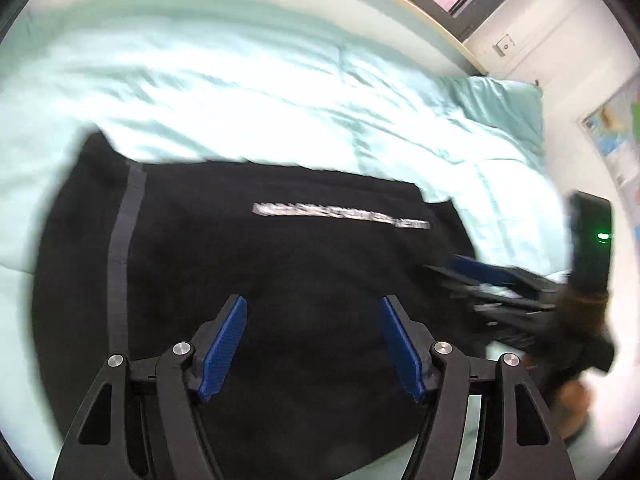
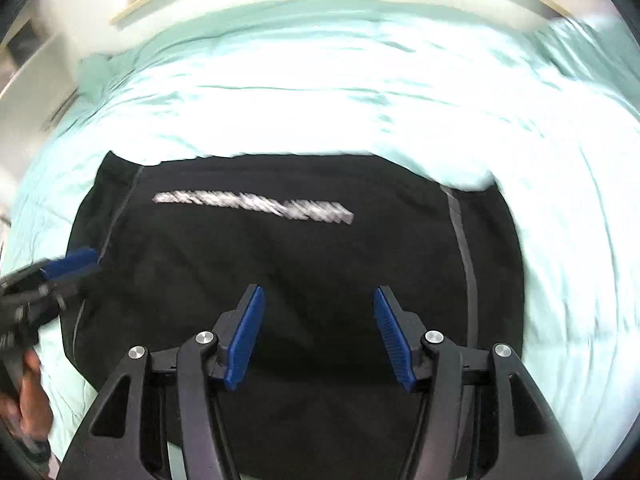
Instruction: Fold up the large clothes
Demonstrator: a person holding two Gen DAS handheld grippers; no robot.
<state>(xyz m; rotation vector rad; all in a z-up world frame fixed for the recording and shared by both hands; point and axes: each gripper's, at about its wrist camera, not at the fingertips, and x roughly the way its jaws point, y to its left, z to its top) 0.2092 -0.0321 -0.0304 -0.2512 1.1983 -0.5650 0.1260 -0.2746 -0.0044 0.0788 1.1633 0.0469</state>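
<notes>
Two blue pads (image 1: 224, 350) of the left hand-held gripper (image 1: 314, 344) are seen spread wide in the left wrist view, with nothing caught between them. Below them a black garment (image 1: 280, 264) is laid flat on a bed covered by a pale mint sheet (image 1: 248, 92). A blurred white line of lettering (image 1: 340, 216) is printed across the garment, and a grey stripe (image 1: 120, 256) runs down its left part. At the right edge of the garment the right hand-held gripper (image 1: 476, 270) is seen from the side, blurred, so its state cannot be told from this view. A mint pillow (image 1: 500, 108) is seen at the far right of the bed, beside a white wall.

In the right wrist view the right hand-held gripper (image 2: 318, 334) is shown with its jaws parted and nothing between them, above the same black garment (image 2: 300, 272). The lettering (image 2: 256, 207) is smeared, and a grey stripe (image 2: 466, 260) is seen on the right part. The left hand-held gripper (image 2: 74, 260) is found at the garment's left edge, held by a hand (image 2: 30, 396). The mint sheet (image 2: 320, 100) surrounds the garment on three sides.
</notes>
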